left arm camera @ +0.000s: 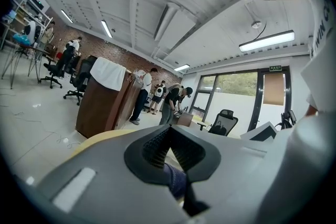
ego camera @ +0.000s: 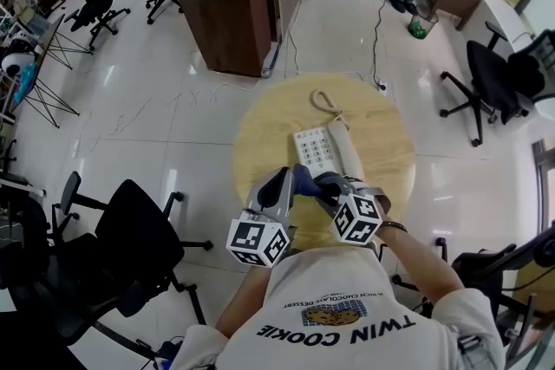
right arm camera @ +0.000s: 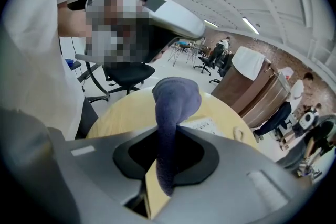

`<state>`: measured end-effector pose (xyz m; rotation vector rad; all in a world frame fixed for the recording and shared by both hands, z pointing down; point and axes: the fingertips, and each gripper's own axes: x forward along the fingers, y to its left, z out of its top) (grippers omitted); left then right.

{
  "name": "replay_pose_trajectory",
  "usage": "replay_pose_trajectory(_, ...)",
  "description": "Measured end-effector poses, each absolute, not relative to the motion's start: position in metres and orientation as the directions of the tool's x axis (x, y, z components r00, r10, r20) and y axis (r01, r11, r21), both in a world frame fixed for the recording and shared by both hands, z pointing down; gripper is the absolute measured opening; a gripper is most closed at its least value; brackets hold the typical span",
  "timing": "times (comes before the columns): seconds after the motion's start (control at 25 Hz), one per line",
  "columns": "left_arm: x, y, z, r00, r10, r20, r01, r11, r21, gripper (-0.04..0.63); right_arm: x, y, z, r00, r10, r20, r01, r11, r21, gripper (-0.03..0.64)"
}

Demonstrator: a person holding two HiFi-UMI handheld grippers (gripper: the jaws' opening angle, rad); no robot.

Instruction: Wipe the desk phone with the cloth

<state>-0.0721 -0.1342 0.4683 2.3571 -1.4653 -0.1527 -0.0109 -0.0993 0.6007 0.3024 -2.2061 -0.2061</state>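
On the table (ego camera: 260, 130) we see the desk phone (ego camera: 316, 150). At its near end the cloth (ego camera: 305, 179) sits between left gripper (ego camera: 284, 182) and right gripper (ego camera: 334, 186). A cabinet (ego camera: 230, 13) stands far left.

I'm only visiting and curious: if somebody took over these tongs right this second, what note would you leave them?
Left tongs: shut on one end of the cloth.
Right tongs: shut on the other end.
Cloth hangs bunched between them, over the near edge of the round table.
Desk phone lies just beyond, mid-table.
Done: cloth is in hand.
Left: lay it on the phone and wipe; no wiping is visible yet.
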Motion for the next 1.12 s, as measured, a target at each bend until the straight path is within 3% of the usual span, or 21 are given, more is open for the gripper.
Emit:
replay_pose_trajectory(0.56, -0.082, -0.132, 0.476, 0.429, -0.897, 0.108, -0.853, -0.362, 0.376, -0.010, -0.044, -0.204, 0.596, -0.579, -0.325, 0.748, -0.061, 0.932, 0.358, 0.069)
replay_pose_trajectory(1.12, -0.098, -0.147, 0.489, 0.402, -0.902, 0.158, -0.866, -0.318, 0.385, -0.011, -0.060, -0.283, 0.652, -0.435, -0.282, 0.855, 0.154, 0.912, 0.379, 0.069)
